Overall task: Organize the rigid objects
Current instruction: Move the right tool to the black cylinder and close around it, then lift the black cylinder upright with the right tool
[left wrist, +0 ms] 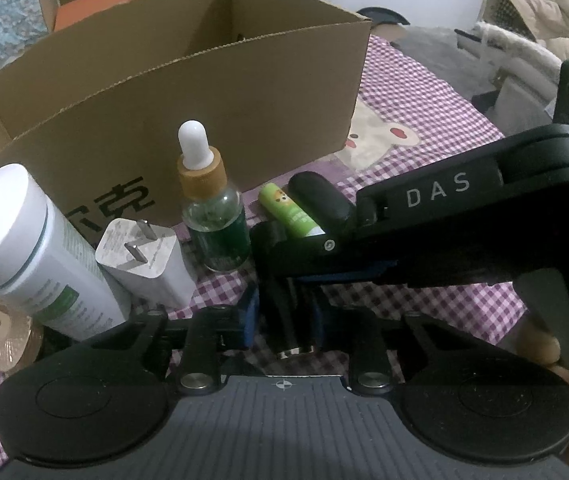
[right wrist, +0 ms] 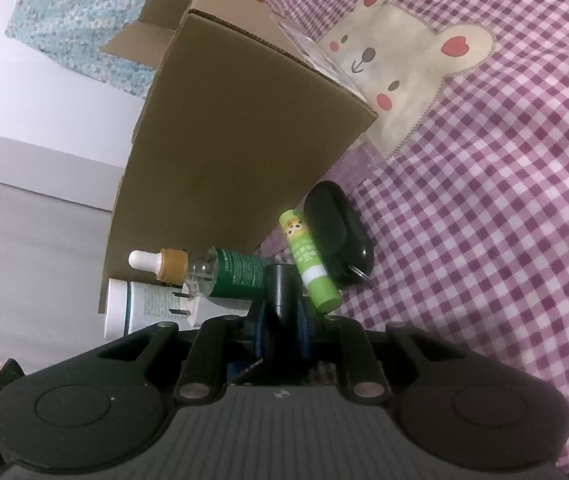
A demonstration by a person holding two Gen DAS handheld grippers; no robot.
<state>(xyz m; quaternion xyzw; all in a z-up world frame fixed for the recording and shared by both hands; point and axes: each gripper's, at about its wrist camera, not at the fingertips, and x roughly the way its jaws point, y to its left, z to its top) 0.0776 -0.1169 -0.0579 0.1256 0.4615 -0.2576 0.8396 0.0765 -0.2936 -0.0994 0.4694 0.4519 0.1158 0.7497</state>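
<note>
Where our two tools meet, low over the purple checked cloth (left wrist: 424, 128), the left gripper (left wrist: 284, 312) has its blue pads pressed against the sides of a slim black tube (left wrist: 286, 328), whose silvery end points back toward its camera. The right gripper (left wrist: 284, 252) reaches in from the right edge and pinches the far end of the same tube, which shows in its own view as a black stub (right wrist: 280, 288) held between the right gripper's (right wrist: 282, 320) pads. We have little room on the left: a dropper bottle (left wrist: 214, 216) stands just beside the right gripper's tip, then a white charger plug (left wrist: 144, 256) and a leaning white bottle (left wrist: 32, 240), all crowded against the near wall of the open cardboard box (left wrist: 212, 112). Just beyond the tube lies a green lip balm (left wrist: 288, 210), side by side with a black oval case (left wrist: 320, 200); whether the two touch we cannot tell. The box's corrugated top edge runs above them all, its right corner near the bear patch on the cloth. Right of that corner the cloth lies bare and wide, up to a padded coat (left wrist: 556, 28) at the far edge.
</note>
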